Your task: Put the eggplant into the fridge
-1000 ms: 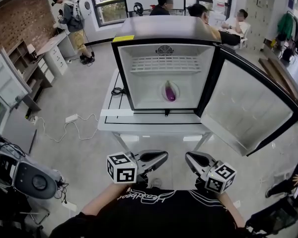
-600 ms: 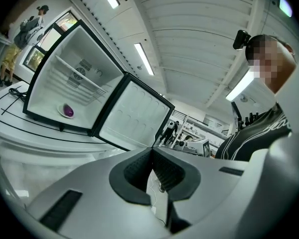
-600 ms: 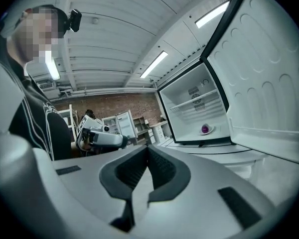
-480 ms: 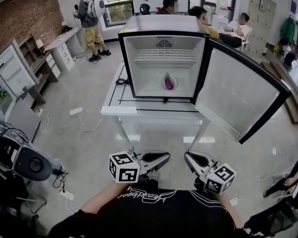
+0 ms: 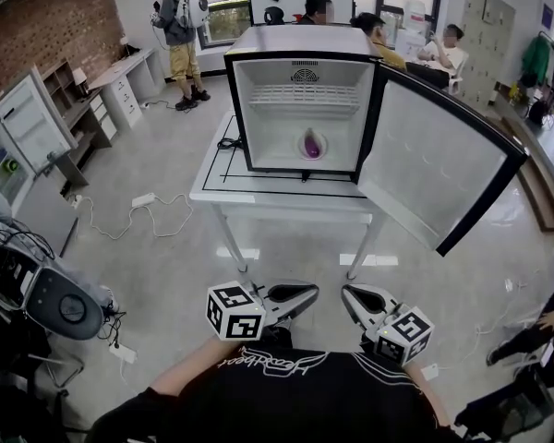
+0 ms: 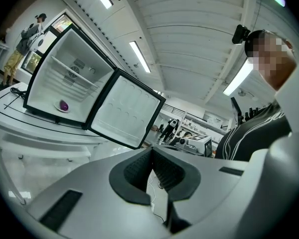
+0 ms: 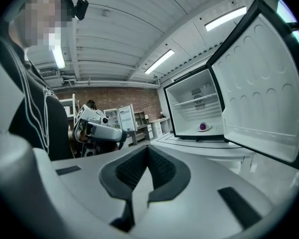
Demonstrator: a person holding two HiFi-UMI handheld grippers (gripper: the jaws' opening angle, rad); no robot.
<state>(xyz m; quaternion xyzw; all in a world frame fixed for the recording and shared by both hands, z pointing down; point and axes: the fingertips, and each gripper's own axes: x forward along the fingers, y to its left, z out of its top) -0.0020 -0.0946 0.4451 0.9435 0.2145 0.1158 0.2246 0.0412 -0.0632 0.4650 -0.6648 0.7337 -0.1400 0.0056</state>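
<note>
Both left gripper (image 5: 309, 292) and right gripper (image 5: 351, 295) are showing fingers shut, empty; the eggplant (image 5: 311, 143) is sitting in the fridge (image 5: 300, 40), so you're likely closing the door (image 5: 434, 169) next.

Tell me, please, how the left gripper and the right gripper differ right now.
The left gripper slants rightward in the head view; the right gripper slants leftward, so their tips converge. The left gripper's marker cube sits on its outer left, the right gripper's on its outer right. Both are shut, empty and well short of the fridge.
</note>
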